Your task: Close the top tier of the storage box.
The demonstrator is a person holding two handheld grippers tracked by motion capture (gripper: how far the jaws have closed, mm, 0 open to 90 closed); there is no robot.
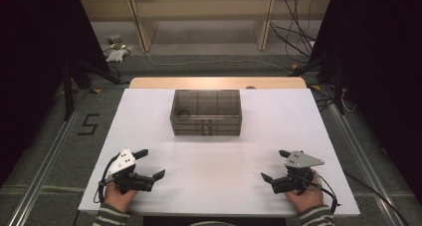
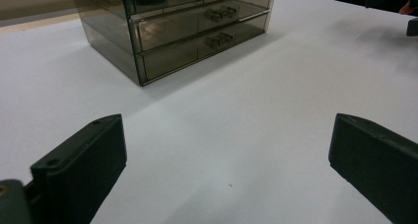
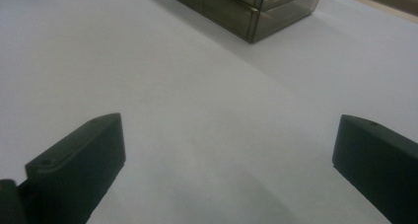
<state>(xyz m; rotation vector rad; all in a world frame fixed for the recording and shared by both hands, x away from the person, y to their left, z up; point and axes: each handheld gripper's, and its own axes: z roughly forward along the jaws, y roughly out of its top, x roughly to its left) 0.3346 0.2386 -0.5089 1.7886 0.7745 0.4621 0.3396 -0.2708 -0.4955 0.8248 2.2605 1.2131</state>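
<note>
A smoky translucent drawer box stands at the far middle of the white table. Its stacked drawers with small handles face me, and a dark item lies inside the top section at the left. In the left gripper view the drawer box is ahead at the upper left; in the right gripper view one corner of the drawer box is at the top. My left gripper rests near the table's front left, open and holding nothing. My right gripper rests at the front right, open and holding nothing.
Bare white tabletop lies between the grippers and the box. A wooden strip edges the table's far side. Beyond it are shelf frames and loose cables on the floor. A floor mark shaped like a 5 lies to the left.
</note>
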